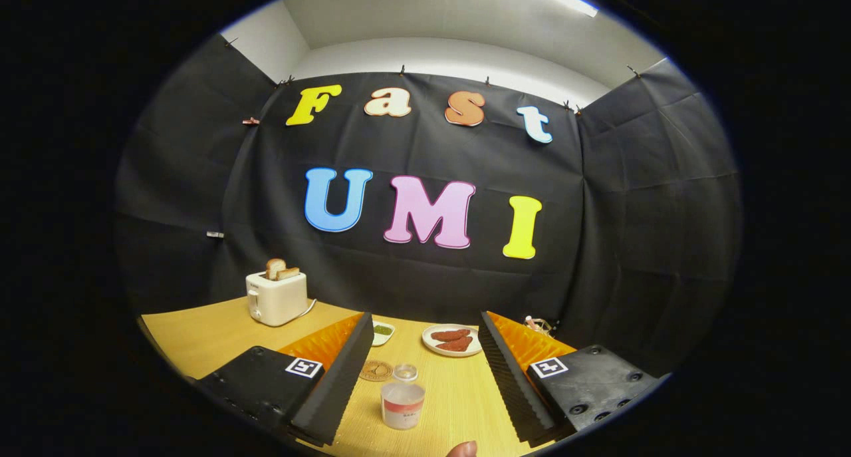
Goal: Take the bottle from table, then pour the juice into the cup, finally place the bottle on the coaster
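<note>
My gripper (pixel 424 316) is open above the wooden table (pixel 199 337), its black ribbed fingers (pixel 339 377) spread wide with nothing between the pads. On the table between the fingers stands a short clear container with a red label (pixel 402 405), which looks like the bottle. Just beyond it is a small clear cup (pixel 405 372). Left of that cup lies a round brown coaster (pixel 376 370), close to the left finger. A rounded reddish-brown tip (pixel 462 450) pokes up near the fingers' base; I cannot tell what it is.
A white plate of reddish-brown slices (pixel 453 341) sits beyond the cup, and a small white dish with something green (pixel 382 331) lies near the left fingertip. A white toaster holding two bread slices (pixel 276 298) stands at the back left. A small object (pixel 536 324) lies behind the right finger.
</note>
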### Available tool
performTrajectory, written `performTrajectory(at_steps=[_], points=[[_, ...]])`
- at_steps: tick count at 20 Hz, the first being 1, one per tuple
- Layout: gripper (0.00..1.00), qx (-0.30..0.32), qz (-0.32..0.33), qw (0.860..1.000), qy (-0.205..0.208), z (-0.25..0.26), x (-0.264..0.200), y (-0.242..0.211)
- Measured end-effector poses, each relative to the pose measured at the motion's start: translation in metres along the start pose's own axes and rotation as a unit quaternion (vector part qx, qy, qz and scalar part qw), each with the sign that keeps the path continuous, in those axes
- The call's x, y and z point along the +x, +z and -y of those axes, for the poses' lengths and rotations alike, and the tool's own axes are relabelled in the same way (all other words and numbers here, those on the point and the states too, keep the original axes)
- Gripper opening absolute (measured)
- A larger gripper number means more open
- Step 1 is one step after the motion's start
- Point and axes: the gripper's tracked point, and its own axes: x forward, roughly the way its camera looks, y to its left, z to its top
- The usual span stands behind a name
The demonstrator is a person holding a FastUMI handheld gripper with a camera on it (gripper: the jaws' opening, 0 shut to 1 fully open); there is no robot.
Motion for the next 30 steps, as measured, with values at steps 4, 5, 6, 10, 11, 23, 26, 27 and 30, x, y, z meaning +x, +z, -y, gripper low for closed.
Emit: performTrajectory(at_steps=[4,5,6,10,11,23,26,27,30], points=[[0.97,-0.006,-0.005,1.0,0.006,-0.009,0.004,-0.036],[0.97,-0.007,-0.008,1.0,0.005,-0.01,0.006,-0.048],[0.97,-0.006,-0.012,1.0,0.005,-0.012,0.008,-0.058],[0.97,-0.001,-0.027,1.0,0.001,-0.012,0.016,-0.095],[0.97,-0.001,-0.031,1.0,0.002,-0.014,0.018,-0.104],[0.97,0.036,-0.075,0.997,0.0,-0.027,0.047,-0.185],[0.97,0.043,-0.087,0.995,-0.015,-0.027,0.052,-0.199],[0.97,0.039,-0.094,0.994,-0.025,-0.023,0.053,-0.203],[0.87,0.051,-0.109,0.992,-0.024,-0.028,0.058,-0.211]])
